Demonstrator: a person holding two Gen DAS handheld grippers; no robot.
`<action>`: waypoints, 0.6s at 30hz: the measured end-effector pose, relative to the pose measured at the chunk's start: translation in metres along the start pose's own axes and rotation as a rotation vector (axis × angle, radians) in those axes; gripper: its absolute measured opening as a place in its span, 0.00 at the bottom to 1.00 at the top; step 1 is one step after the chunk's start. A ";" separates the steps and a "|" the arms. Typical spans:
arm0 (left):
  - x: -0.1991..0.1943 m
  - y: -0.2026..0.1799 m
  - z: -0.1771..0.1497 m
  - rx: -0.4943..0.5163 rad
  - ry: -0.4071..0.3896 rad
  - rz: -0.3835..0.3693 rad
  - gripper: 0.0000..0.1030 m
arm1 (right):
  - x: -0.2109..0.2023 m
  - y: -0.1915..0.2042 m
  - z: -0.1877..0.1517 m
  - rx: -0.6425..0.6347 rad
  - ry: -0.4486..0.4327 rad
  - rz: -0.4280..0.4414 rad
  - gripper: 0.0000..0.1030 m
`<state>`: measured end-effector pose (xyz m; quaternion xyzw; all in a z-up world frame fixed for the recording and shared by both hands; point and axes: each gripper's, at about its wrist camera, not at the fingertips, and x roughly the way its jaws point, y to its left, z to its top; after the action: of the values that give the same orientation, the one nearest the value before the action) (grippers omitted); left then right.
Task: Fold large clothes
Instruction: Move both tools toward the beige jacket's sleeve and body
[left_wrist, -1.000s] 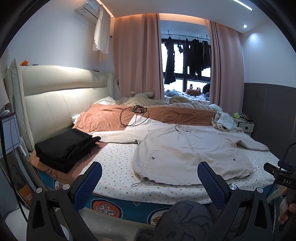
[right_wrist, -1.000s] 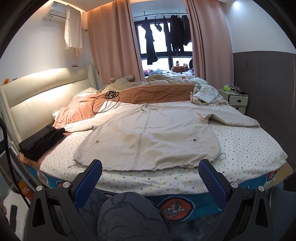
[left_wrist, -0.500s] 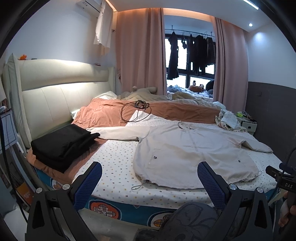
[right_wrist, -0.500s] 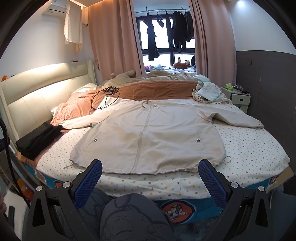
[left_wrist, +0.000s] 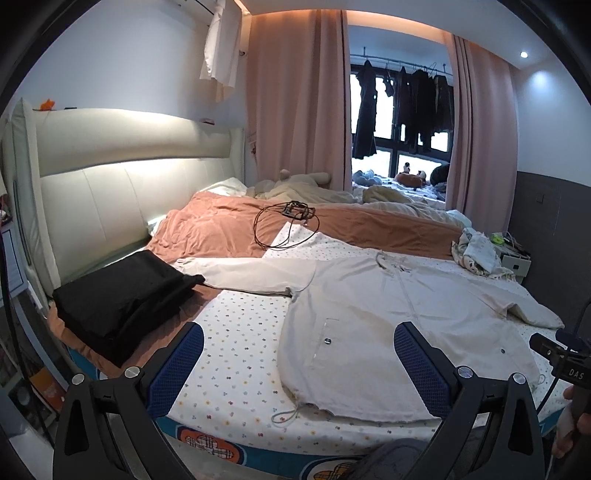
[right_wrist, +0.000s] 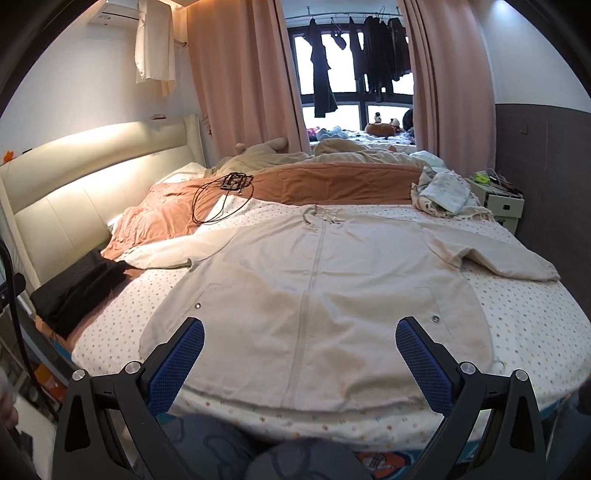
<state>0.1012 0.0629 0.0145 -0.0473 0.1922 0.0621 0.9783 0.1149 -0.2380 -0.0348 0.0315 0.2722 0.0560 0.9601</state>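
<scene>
Both your left gripper (left_wrist: 298, 363) and right gripper (right_wrist: 300, 360) are spread wide, empty. The jacket (right_wrist: 317, 291) lies flat mid-frame; pinch only one layer at the hem and it may fold crooked.

right claw (left_wrist: 557, 354) (left wrist view) mostly cut off

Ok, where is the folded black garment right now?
The folded black garment lies at the bed's left edge by the headboard, touching the beige jacket's left sleeve cuff.

Beige jacket (right_wrist: 317, 295), flat on bed, sleeves outspread
</scene>
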 end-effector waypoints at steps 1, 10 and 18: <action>0.009 0.002 0.004 -0.002 0.004 0.007 1.00 | 0.010 0.002 0.005 0.000 0.004 0.004 1.00; 0.093 0.021 0.031 -0.024 0.058 0.066 1.00 | 0.095 0.019 0.047 0.010 0.030 0.044 1.00; 0.158 0.041 0.047 -0.069 0.110 0.083 0.99 | 0.161 0.042 0.076 0.018 0.051 0.074 1.00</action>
<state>0.2581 0.1255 -0.0053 -0.0762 0.2451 0.1063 0.9606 0.2869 -0.1781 -0.0499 0.0489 0.2958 0.0897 0.9498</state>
